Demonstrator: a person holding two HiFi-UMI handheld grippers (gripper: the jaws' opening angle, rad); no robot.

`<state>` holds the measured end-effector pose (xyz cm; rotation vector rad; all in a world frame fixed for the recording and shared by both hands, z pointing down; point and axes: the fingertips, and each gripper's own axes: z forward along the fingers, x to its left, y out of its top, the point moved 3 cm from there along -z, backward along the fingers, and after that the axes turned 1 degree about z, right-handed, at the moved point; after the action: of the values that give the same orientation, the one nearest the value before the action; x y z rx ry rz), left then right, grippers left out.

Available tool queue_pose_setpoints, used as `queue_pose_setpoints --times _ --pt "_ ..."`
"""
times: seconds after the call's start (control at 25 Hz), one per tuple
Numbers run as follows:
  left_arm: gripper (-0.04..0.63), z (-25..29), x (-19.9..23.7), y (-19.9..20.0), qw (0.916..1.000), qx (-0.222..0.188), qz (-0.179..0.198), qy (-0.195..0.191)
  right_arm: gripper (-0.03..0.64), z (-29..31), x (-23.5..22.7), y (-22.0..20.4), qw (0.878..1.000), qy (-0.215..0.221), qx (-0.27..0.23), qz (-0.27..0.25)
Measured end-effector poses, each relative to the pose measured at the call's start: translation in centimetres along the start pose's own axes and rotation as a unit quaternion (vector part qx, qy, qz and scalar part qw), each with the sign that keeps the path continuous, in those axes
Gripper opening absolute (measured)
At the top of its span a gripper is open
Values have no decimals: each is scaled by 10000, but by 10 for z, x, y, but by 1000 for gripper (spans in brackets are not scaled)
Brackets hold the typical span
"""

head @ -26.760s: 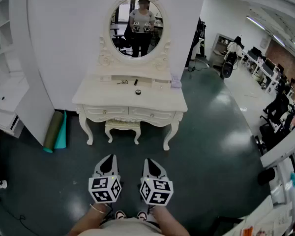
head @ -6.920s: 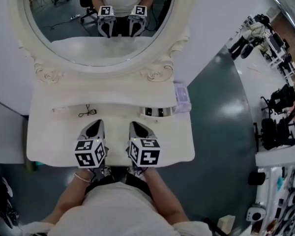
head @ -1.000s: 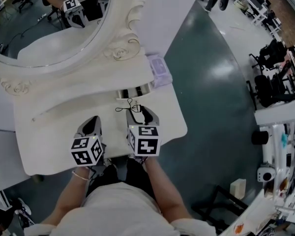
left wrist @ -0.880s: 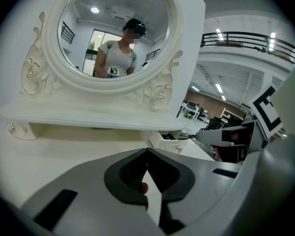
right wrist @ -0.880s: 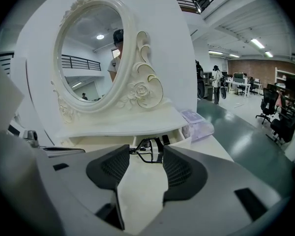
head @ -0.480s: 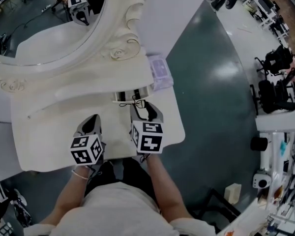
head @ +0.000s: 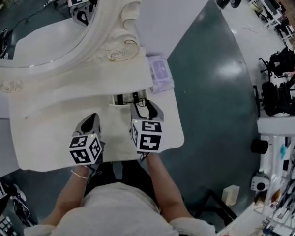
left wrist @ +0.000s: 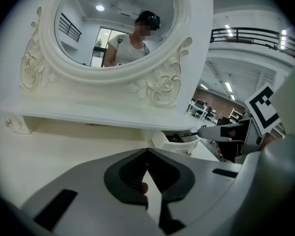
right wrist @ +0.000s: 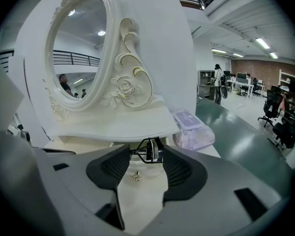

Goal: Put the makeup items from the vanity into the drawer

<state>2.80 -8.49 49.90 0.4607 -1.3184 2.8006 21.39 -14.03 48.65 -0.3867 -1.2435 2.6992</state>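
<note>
Right gripper (right wrist: 143, 157) clamps the eyelash curler (right wrist: 150, 150): light, thin metal, likely slippery, so I grip near the hinge. Left gripper (left wrist: 147, 156) closed, empty.

From where I stand, the eyelash curler (right wrist: 150, 152) loses its handle ends behind the right hand-held gripper (right wrist: 145, 157). The mirror (head: 44, 33) runs off the top edge. The open drawer (head: 122, 100) is too dark inside to read.

Drawer (head: 129, 99) stands open below the mirror's (head: 39, 28) right end. Wipes pack (head: 160, 73) lies just right of the drawer, eyelash curler (right wrist: 148, 150) just in front of it.
</note>
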Motion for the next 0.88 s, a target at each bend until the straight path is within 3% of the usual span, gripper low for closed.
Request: queue_pose_setpoints --times 0.68,0.88 --pt "3 10 15 -3 9995 132 -115 253 219 31 6 -1 9993 182 283 -141" --pt "3 9 17 -6 9995 161 -135 248 219 33 4 0 9990 61 375 -244"
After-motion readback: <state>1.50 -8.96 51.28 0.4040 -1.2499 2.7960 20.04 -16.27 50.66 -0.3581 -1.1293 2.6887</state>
